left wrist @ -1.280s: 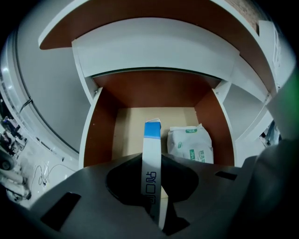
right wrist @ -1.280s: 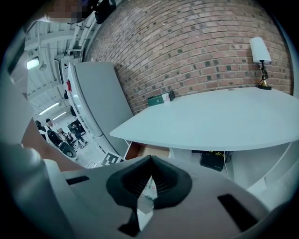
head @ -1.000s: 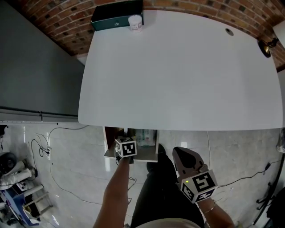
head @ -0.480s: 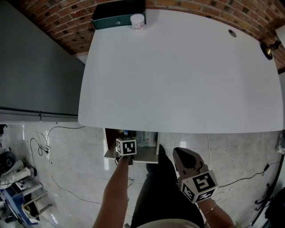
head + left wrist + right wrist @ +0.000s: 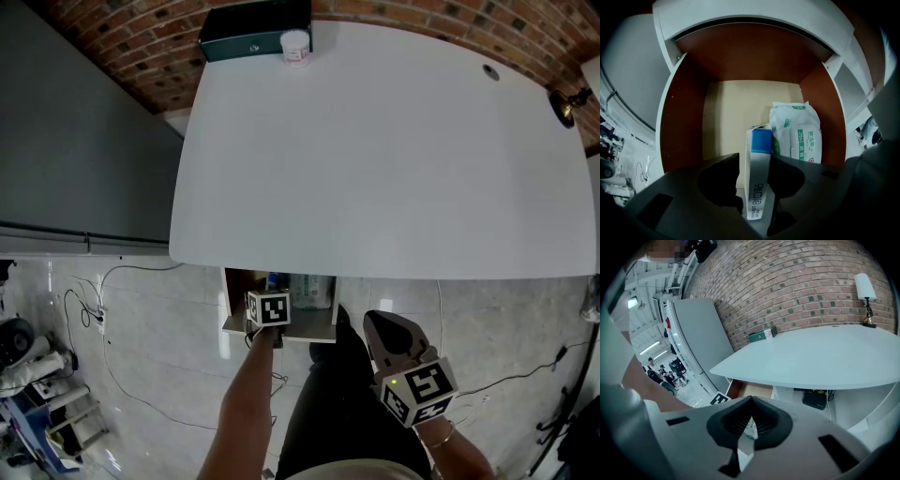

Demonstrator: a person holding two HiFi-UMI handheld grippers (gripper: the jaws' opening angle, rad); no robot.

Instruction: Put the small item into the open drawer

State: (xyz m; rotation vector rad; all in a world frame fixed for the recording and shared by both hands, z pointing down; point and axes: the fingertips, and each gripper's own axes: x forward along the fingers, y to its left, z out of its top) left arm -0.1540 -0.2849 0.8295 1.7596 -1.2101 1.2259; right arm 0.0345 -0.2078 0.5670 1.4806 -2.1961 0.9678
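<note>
Release looks all but made. Nearest the person, the right gripper (image 5: 749,401) hangs idle beside the leg, with its jaws together on nothing. Just beyond it, the left gripper (image 5: 753,159) points steeply down into the open drawer (image 5: 679,117). Its jaws have just been opening and now stand apart, and the small box (image 5: 758,176) sits between them, blue end downmost and not squeezed. Whether that end rests on the drawer floor I cannot tell. A wipes pack (image 5: 797,133) lies just to its right, further in. What is left, I judge, is to lift the left gripper clear without tipping the box.
</note>
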